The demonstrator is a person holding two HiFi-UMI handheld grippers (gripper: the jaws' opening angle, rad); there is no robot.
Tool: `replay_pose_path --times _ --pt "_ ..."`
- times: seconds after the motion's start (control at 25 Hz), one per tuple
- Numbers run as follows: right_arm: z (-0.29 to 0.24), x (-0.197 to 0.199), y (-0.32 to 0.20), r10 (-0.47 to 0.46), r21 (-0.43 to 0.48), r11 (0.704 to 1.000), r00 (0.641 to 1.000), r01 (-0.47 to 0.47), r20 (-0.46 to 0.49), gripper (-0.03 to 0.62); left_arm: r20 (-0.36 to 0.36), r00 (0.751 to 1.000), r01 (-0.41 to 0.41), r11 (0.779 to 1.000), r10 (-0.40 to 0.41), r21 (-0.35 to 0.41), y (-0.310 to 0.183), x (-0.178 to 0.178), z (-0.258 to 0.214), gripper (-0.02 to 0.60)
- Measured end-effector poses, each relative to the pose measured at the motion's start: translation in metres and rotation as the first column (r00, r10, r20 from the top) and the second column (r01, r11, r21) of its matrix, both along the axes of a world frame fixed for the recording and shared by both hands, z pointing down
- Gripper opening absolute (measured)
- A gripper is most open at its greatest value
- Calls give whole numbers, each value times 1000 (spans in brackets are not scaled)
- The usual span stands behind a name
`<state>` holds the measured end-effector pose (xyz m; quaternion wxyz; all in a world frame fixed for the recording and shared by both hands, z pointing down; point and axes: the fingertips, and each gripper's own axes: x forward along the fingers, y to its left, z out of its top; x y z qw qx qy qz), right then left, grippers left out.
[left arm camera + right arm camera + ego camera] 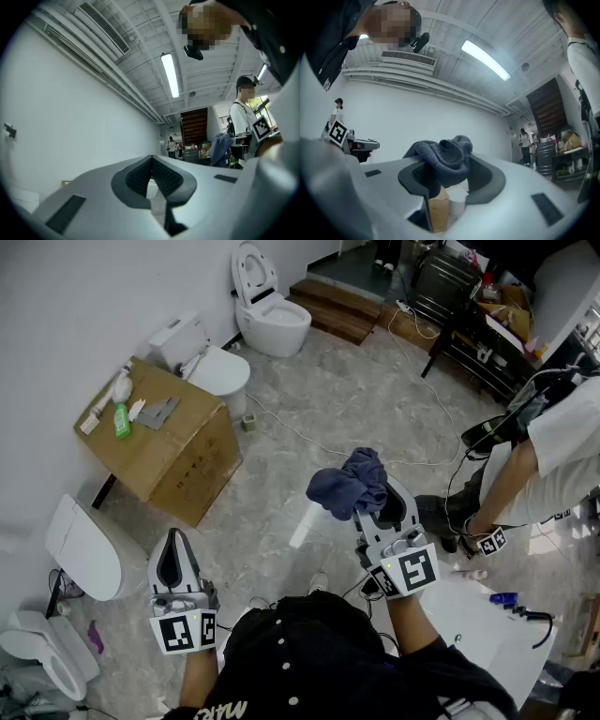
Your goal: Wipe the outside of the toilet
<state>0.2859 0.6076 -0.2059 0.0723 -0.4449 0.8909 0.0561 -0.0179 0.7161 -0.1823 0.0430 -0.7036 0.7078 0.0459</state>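
My right gripper [375, 505] is shut on a bunched dark blue cloth [350, 485], held up over the grey floor; the same cloth [443, 157] bulges out above the jaws of this gripper [447, 180] in the right gripper view. My left gripper [174, 557] is lower left, shut with nothing in it; its pads [140, 176] meet at the tips. White toilets stand along the wall: one at the far end [269, 313], one beside the box [214, 365], one near my left gripper [87, 549].
A cardboard box [178, 460] with a green bottle [121, 420] and small items on top stands against the wall. Cables run over the floor [309, 437]. Another person [553, 451] with grippers stands at the right. Wooden steps [337, 307] and a dark rack [469, 306] lie beyond.
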Motion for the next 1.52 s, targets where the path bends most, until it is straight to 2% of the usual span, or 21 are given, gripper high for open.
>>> replay_pose_path --times 0.48,1.08,1.28,1.52 --pt "8 12 -7 -16 4 1000 1000 16 13 167 5 1000 25 1000 -25 -16 -3 17 8 11" --pt "23 72 -47 -72 -23 997 997 73 41 167 9 995 99 994 -98 -35 -23 83 9 9" --pt "31 71 -66 -55 -33 998 998 56 40 167 20 995 101 993 -100 -57 -37 81 15 9" --pt "39 54 -93 -43 -54 998 999 43 13 167 13 997 79 995 -78 -66 -75 59 26 9"
